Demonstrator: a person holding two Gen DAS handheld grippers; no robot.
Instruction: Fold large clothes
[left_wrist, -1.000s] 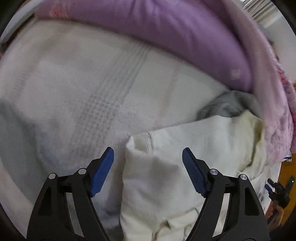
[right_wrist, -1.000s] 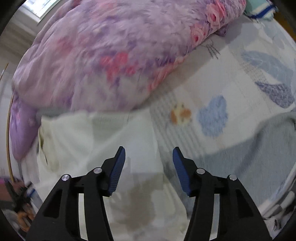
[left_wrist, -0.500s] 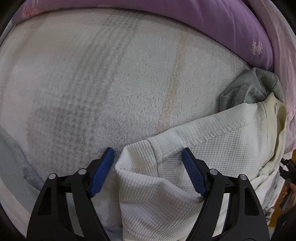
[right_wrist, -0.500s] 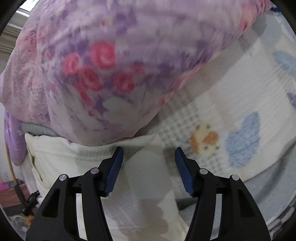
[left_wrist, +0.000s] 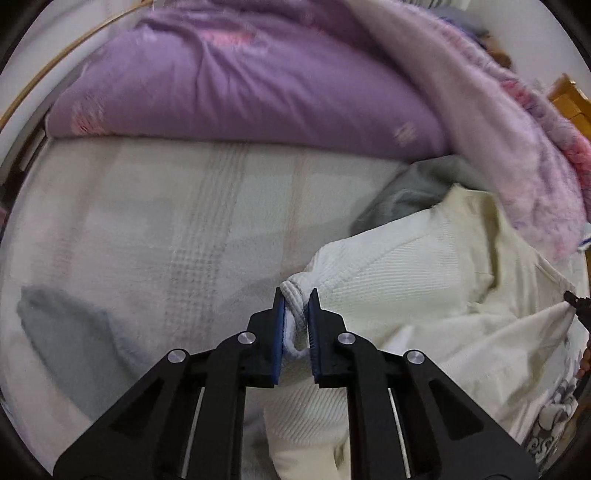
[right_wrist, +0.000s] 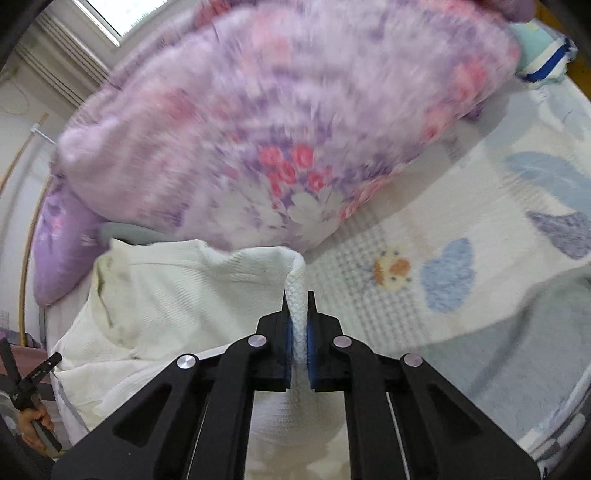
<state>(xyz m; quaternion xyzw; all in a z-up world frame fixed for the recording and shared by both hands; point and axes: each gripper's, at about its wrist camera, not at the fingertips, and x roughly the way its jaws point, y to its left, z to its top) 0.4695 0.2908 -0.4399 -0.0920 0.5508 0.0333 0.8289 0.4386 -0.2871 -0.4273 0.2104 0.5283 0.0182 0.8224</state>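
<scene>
Left gripper pinches a corner of the white knit garment; right gripper pinches another edge fold of it. Garment lies slack between them on the bed blanket, long axis gripper to gripper, bunched ahead. Floral quilt overhangs its far edge, grey cloth tucked beside: likely snags on a lift.

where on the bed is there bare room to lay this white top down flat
Free: the pale blanket between the purple pillow and the left gripper, and the patch with the heart and duck print beside the right gripper. Crowded: the far side, where the floral quilt and a grey garment press against the white top.
</scene>
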